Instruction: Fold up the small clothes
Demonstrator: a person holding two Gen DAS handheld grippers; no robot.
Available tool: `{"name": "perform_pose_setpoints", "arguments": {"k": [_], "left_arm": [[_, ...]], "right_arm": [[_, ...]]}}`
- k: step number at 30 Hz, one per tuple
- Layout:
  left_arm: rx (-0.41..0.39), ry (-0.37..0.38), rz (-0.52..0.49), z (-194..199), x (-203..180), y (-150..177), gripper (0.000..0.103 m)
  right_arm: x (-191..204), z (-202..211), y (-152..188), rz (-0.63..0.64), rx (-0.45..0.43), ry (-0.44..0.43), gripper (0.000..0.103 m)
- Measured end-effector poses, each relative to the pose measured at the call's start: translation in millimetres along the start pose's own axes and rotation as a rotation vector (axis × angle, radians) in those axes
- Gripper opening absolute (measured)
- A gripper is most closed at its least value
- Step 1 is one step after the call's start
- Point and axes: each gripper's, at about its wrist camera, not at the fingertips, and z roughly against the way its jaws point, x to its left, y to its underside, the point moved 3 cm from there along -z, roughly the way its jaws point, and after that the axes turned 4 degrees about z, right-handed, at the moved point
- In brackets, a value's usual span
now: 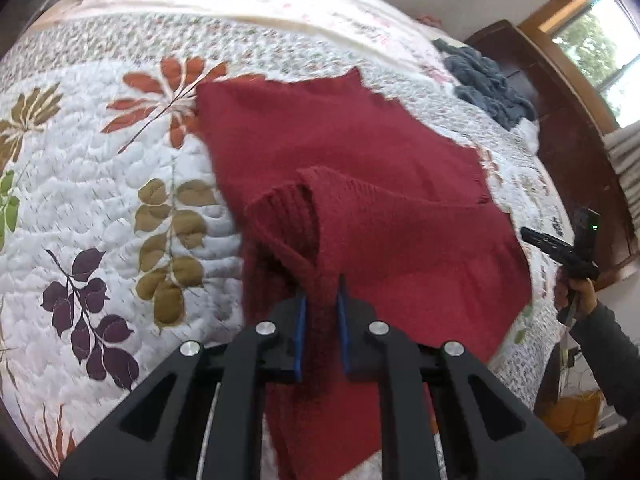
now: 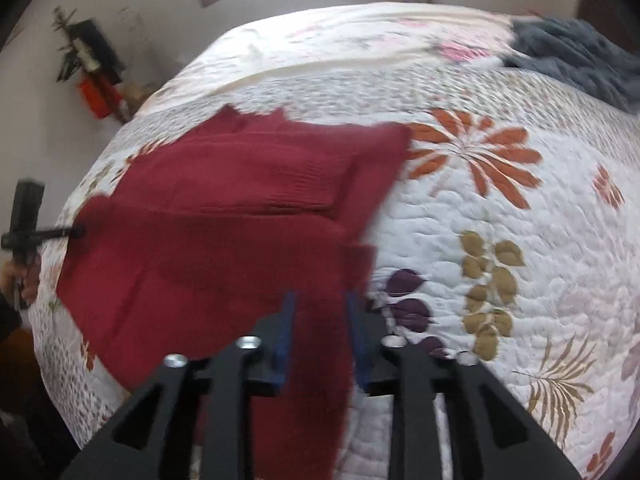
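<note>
A dark red knit sweater (image 1: 340, 140) lies spread on a floral quilt (image 1: 100, 200). My left gripper (image 1: 322, 296) is shut on a lifted, ribbed fold of it at the near edge, the cloth pinched between the blue pads. In the right wrist view the same sweater (image 2: 224, 216) lies ahead and left. My right gripper (image 2: 320, 304) holds a strip of red cloth between its blue pads, and the picture is blurred. Each view shows the other gripper at the sweater's far side: the right gripper (image 1: 532, 237) and the left gripper (image 2: 76, 233), both held by hands.
A blue-grey knit garment (image 1: 488, 80) lies bunched near the bed's far corner, also visible as a heap (image 2: 580, 60). Dark wooden furniture (image 1: 568, 128) stands beside the bed under a window. A wall shelf with a plant (image 2: 88, 60) hangs beyond the bed.
</note>
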Motion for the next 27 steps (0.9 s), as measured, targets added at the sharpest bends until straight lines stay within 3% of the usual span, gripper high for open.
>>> {"name": "perform_pose_setpoints", "arguments": {"k": [1,3,7,10,12,13,20,27], "left_arm": [[0.007,0.002,0.007,-4,3,-2,0.012],[0.014,0.005,0.011,-8,6,-5,0.015],[0.017,0.009,0.022,-13,10,-9,0.022],[0.013,0.014,0.033,-13,12,-10,0.022],[0.009,0.013,0.031,-12,11,-9,0.019],[-0.001,0.015,0.028,-9,10,-8,0.017],[-0.078,0.034,-0.024,23,-11,-4,0.010],[-0.204,0.045,-0.134,91,-51,-11,0.010]], "right_arm": [[-3,2,-1,-0.009,-0.010,0.003,0.042],[-12,2,-5,-0.041,-0.015,-0.010,0.060],[-26,-16,-11,-0.111,0.036,-0.085,0.062],[-26,-33,-14,-0.116,0.079,-0.130,0.050],[-20,-36,-16,-0.075,0.088,-0.108,0.012],[-15,-33,-16,-0.053,0.076,-0.094,0.009],[12,7,-20,0.053,-0.030,-0.019,0.005],[35,77,-34,0.119,-0.176,0.038,0.005]]}}
